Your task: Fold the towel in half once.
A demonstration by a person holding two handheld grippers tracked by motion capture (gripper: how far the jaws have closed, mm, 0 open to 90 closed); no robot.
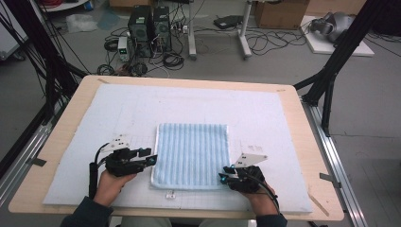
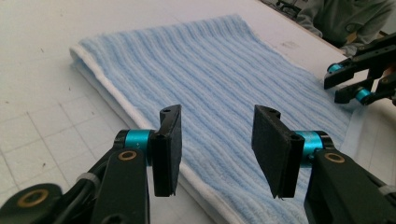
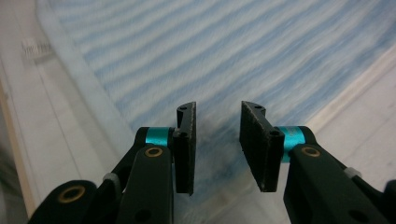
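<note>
A folded light-blue striped towel [image 1: 191, 153] with a white border lies flat in the middle of the white mat. My left gripper [image 1: 150, 158] sits at the towel's near left edge and points right across it. Seen along its own jaws, the left gripper [image 2: 217, 149] stands open over the towel [image 2: 210, 79] edge, with nothing between the pads. My right gripper [image 1: 223, 175] is at the towel's near right corner. In its own view the right gripper [image 3: 217, 144] is open just above the towel [image 3: 210, 56], gripping nothing. The right gripper [image 2: 348, 86] also appears across the towel in the left gripper view.
The white grid mat [image 1: 94, 123] covers most of the wooden table [image 1: 61, 137]. A small clear clip [image 1: 170, 193] lies on the mat near the front edge, just below the towel. Black frame posts stand at both back corners; computers and cables are on the floor beyond.
</note>
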